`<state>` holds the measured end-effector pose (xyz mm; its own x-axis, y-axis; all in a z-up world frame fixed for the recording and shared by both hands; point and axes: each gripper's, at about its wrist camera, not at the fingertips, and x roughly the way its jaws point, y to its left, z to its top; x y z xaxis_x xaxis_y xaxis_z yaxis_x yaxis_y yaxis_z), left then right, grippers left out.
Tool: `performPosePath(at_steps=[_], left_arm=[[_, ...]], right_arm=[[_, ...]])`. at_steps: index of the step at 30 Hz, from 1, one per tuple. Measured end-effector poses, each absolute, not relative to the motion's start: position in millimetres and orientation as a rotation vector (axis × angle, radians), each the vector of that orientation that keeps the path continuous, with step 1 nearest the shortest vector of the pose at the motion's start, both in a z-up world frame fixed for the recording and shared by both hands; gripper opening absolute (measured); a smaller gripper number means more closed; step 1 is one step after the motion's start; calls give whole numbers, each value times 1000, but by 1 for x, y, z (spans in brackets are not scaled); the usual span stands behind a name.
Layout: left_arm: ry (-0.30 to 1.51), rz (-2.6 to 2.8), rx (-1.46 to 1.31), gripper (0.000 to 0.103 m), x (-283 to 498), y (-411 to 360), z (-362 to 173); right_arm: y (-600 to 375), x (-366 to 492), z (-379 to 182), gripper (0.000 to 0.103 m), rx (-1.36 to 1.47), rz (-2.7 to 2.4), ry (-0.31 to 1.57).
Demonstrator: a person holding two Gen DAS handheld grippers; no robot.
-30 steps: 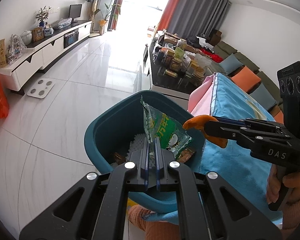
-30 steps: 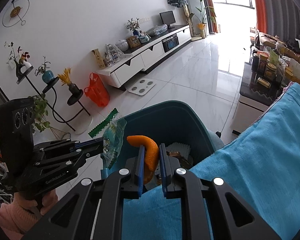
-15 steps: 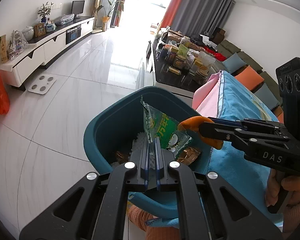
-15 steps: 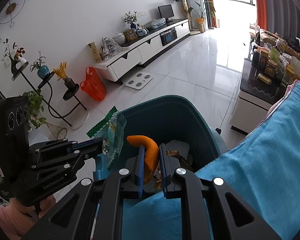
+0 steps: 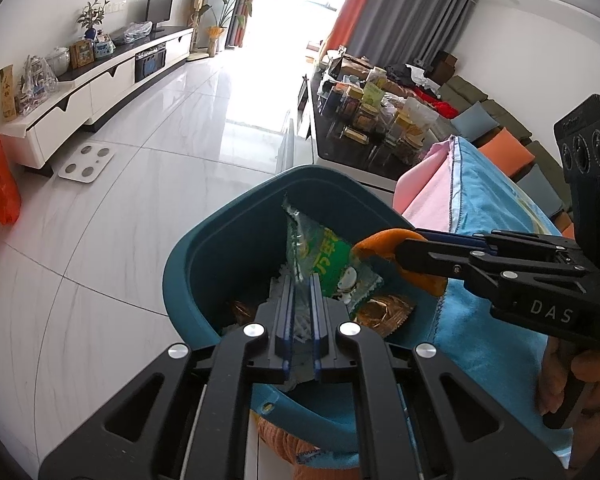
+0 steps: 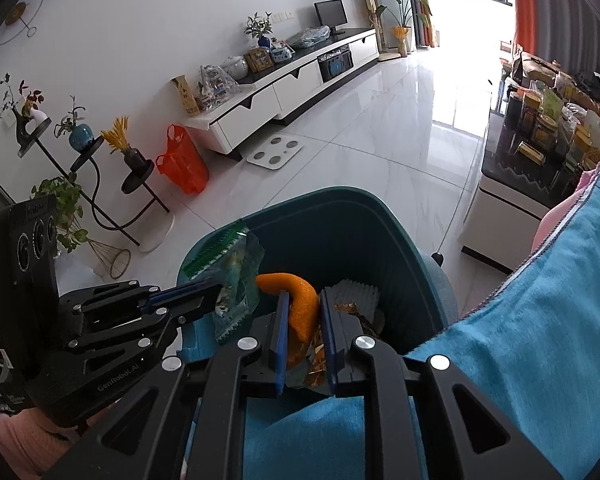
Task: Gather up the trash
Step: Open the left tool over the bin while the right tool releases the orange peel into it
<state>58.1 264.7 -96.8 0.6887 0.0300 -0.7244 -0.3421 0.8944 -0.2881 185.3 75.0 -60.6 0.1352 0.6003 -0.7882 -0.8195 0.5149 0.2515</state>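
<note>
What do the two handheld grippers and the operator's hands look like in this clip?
Both grippers are matte black with blue finger pads and silver screws. The right gripper reads "DAS" in pale letters, the left gripper "GenRobot.AI". Each carries a black box with three round lenses. The bare right hand grips its handle; a pink sleeve shows on the left.

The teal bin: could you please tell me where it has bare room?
Bare room lies in the far half of the teal bin, between its far wall and the white pleated paper. The near side is crowded: gold wrappers lie there, with the green wrapper in the left gripper and the orange peel in the right gripper above them.
</note>
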Motion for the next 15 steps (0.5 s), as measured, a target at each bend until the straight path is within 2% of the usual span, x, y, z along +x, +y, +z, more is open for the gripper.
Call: performPosePath(at_steps=[4, 7, 15], left_arm=[[790, 221, -421, 6, 60, 265, -98], [790, 226, -420, 10, 62, 265, -99], [777, 253, -409, 31, 61, 263, -96]], right_arm=[[78, 185, -60, 18, -265, 1041, 993], [78, 187, -61, 19, -262, 1040, 997], [75, 189, -60, 20, -238, 1037, 994]])
